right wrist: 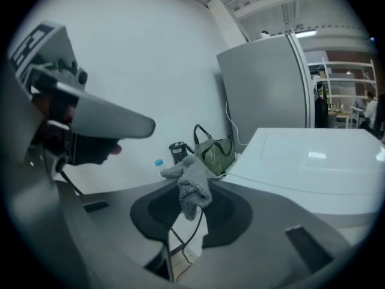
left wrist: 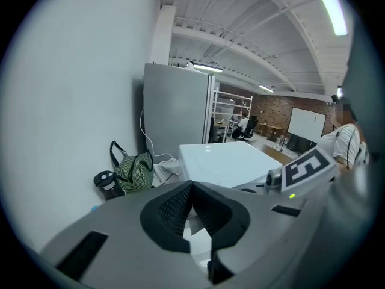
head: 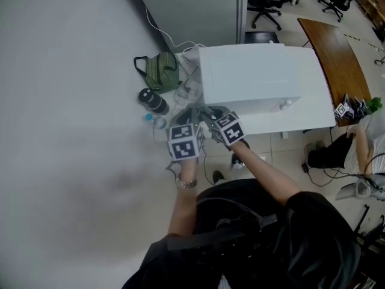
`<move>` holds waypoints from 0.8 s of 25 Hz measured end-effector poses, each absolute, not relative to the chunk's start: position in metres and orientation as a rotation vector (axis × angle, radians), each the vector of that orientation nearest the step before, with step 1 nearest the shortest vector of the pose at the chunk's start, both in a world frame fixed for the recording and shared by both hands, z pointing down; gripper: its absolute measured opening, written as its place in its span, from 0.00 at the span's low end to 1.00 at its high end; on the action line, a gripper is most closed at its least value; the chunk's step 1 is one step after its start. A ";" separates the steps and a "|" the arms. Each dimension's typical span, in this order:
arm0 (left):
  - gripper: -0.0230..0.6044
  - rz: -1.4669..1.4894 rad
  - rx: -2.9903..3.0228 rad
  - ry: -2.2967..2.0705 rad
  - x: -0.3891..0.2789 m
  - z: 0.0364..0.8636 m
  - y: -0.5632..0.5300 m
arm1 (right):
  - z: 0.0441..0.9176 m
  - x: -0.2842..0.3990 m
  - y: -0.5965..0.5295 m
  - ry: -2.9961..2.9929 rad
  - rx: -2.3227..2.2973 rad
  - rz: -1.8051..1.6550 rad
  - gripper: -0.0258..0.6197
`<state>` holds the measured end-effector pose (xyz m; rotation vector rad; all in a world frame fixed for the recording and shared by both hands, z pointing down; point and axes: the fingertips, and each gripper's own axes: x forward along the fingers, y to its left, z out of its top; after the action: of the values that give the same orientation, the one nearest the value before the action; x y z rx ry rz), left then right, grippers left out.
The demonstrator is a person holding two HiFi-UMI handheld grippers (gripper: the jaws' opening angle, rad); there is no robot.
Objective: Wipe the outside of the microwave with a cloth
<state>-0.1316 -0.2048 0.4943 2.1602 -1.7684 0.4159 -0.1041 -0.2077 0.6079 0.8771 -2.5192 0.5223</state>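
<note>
The white microwave (head: 258, 80) stands on a white table (head: 301, 124), and its flat top also shows in the left gripper view (left wrist: 231, 161) and the right gripper view (right wrist: 313, 155). My right gripper (right wrist: 190, 192) is shut on a small grey cloth (right wrist: 194, 182), which sticks up from between its jaws. My left gripper (left wrist: 191, 190) is shut, its pads meeting at the tips with nothing held. In the head view both grippers, left (head: 187, 118) and right (head: 210, 114), hover side by side just off the microwave's near left corner, not touching it.
A green striped bag (head: 161, 70), a black bottle (head: 153, 101) and a blue-capped bottle (head: 148, 118) sit by the wall at the left, among cables (head: 186, 89). A grey cabinet (head: 192, 5) stands behind. A brown table (head: 337, 53), office chairs and a seated person (head: 361, 146) are on the right.
</note>
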 end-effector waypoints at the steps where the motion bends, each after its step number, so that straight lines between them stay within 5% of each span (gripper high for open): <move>1: 0.05 0.412 2.150 -1.772 -0.136 0.495 -0.202 | 0.619 -0.103 -0.211 -2.486 0.903 0.498 0.15; 20: 0.05 0.416 2.294 -1.549 -0.078 0.508 -0.186 | 0.677 0.257 -0.258 -1.833 1.726 0.726 0.15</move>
<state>-0.0776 -0.1865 0.5082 2.2944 -1.5488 0.4162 0.2566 -0.2580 0.6774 1.7258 -1.8325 0.7259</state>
